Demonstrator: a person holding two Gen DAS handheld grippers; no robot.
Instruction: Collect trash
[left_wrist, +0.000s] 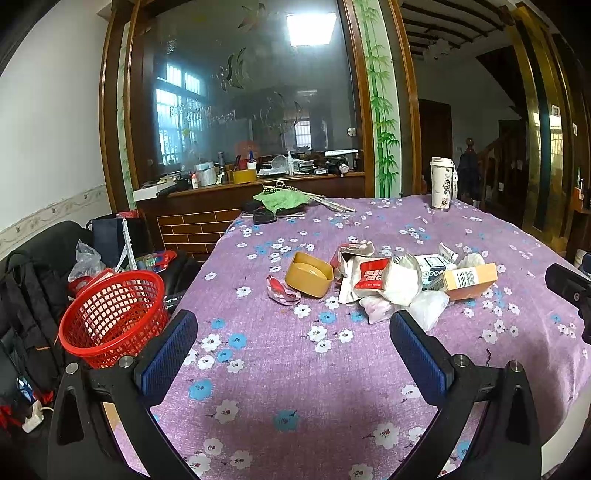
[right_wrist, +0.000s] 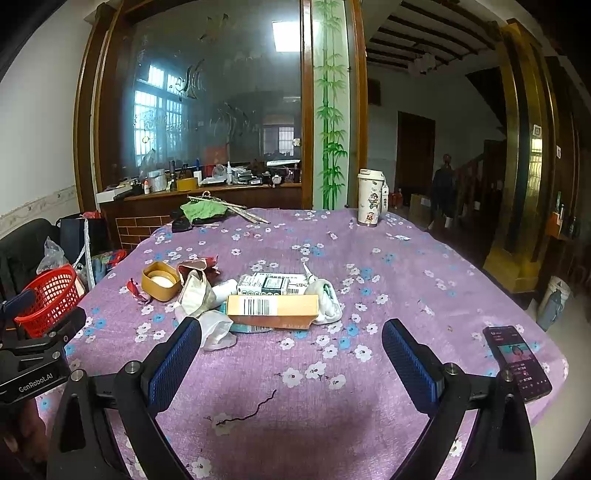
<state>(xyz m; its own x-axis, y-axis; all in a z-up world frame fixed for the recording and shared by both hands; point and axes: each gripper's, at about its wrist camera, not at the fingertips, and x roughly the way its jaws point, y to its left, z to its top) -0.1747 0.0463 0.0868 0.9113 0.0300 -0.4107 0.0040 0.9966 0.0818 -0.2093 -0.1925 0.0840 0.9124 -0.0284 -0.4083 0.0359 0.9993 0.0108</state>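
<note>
Both tools hover low over the near edge of the counter (right_wrist: 424, 266), which is draped in a purple flowered cloth. Left tool (left_wrist: 295, 350): jaws spread wide, nothing between them. Right tool (right_wrist: 291, 362): likewise spread and empty.

The trash sits in one loose heap mid-counter, ahead of both tools. Contents: orange carton with barcode (right_wrist: 272, 306) at the front, black-and-white printed box (right_wrist: 271, 285) just behind it, crumpled white plastic (right_wrist: 218, 326) nearest the right tool's left finger, a torn cream pouch (right_wrist: 195, 291), a red foil wrapper (left_wrist: 282, 291), a mustard-yellow lid or dish (left_wrist: 308, 274) lying open side up. Pieces touch or overlap.

Red mesh basket (left_wrist: 110, 314) stands off the counter's left edge, beside the left tool, probably the bin, placed there so that hand can drop items with a short swing.

Not trash, by my reading: a white tumbler (right_wrist: 369, 197) upright at the far side, a green cloth with sticks (right_wrist: 203, 210) far left, a phone (right_wrist: 517, 360) with its screen lit near the right corner. All lie well apart from the heap.

Judgement: nothing collected yet by either tool; the wide jaws suit a first grab at the carton or plastic.
</note>
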